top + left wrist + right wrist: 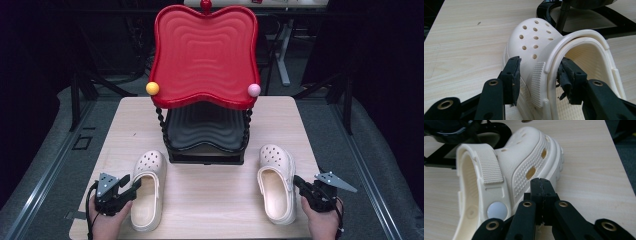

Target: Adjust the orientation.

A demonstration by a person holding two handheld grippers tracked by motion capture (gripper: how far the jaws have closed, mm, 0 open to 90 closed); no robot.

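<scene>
Two cream clogs lie on the wooden table (210, 200), toes pointing away. My left gripper (134, 186) is open at the left clog (150, 162). In the left gripper view the gripper (539, 72) straddles that clog's (534, 42) side wall near the strap, with one jaw outside and the other inside the foot opening. My right gripper (298, 182) sits at the outer side of the right clog (274, 155). Its jaws are shut together, with nothing between them, right beside the clog's (524, 162) dotted sidewall; the gripper (541, 186) is low over the tabletop.
A two-tier stand rises behind the clogs at the table's middle. Its red wavy tray (205, 55) is on top and its black tray (205, 130) is below. Yellow (152, 88) and pink (254, 90) balls cap its posts. Bare wood lies between the clogs.
</scene>
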